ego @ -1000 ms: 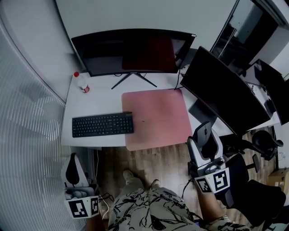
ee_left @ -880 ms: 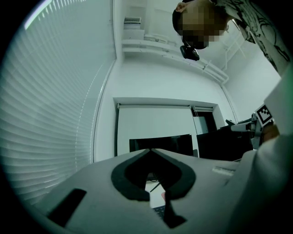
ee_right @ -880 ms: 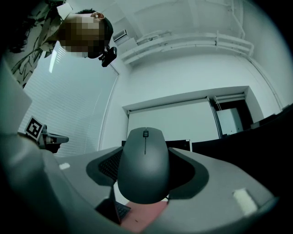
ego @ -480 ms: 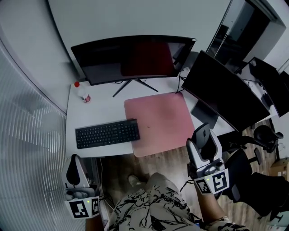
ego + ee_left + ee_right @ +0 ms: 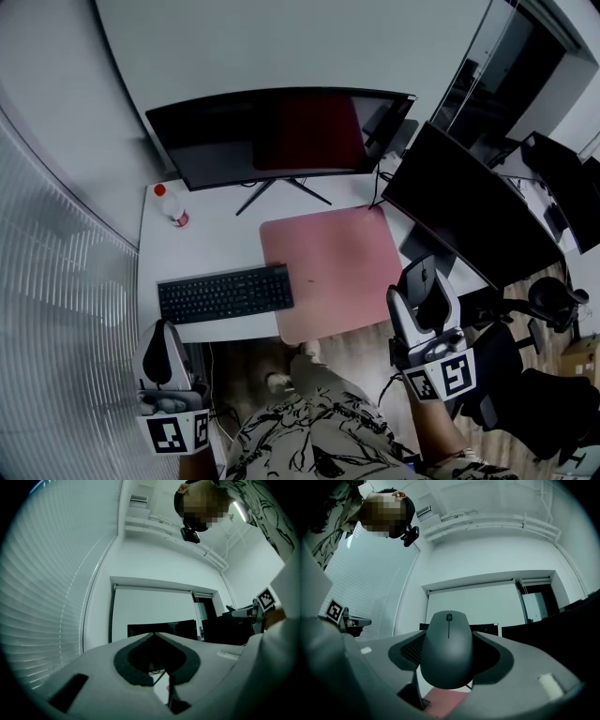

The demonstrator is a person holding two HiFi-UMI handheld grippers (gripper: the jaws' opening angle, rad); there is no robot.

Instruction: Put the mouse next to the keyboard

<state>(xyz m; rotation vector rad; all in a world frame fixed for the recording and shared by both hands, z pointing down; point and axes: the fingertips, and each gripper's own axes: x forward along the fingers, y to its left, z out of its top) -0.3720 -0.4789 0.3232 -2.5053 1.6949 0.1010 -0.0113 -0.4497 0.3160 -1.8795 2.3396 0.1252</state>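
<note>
Right now the right hand-held gripper (image 5: 423, 281) has its jaws wide around the mouse (image 5: 447, 651), up in the air off the front right corner of the surface (image 5: 202, 248), and the left hand-held gripper (image 5: 162, 330) is closed with nothing in it. To do this well, the mouse should likely go down flat on the pink mat (image 5: 333, 267), just beside the right end of the keyboard (image 5: 225, 293), without bumping it. A curved screen (image 5: 281, 131), a side screen (image 5: 469, 206) and a bottle (image 5: 170, 202) stand further back, so nothing seems to block the way.
</note>
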